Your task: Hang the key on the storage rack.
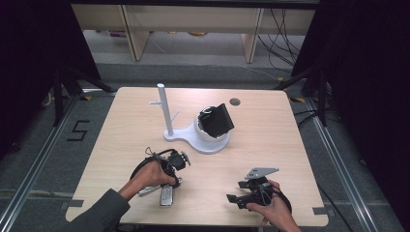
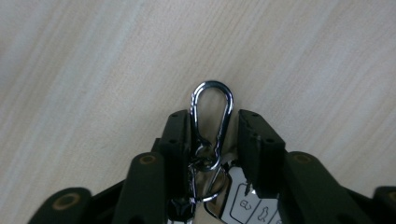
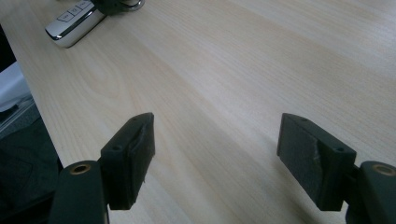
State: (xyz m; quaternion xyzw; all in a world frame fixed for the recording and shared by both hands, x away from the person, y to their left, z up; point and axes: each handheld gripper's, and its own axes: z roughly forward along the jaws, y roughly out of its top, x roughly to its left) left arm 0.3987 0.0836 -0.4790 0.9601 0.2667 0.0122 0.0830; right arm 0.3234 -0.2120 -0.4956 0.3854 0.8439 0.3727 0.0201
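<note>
The left gripper (image 2: 212, 128), jaws not yet clenched, straddles the shiny metal carabiner (image 2: 211, 112) of a silver car key fob (image 1: 166, 195) lying on the pale wooden counter (image 1: 270, 140); lifting remains, while the right gripper (image 3: 215, 140) rests released.

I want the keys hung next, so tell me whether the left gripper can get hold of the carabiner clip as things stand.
Probably yes. In the left gripper view the carabiner clip lies on the table between the jaws of the left gripper, nothing blocking it. The right-hand jaw still looks apart from it, so no firm grip yet.
</note>
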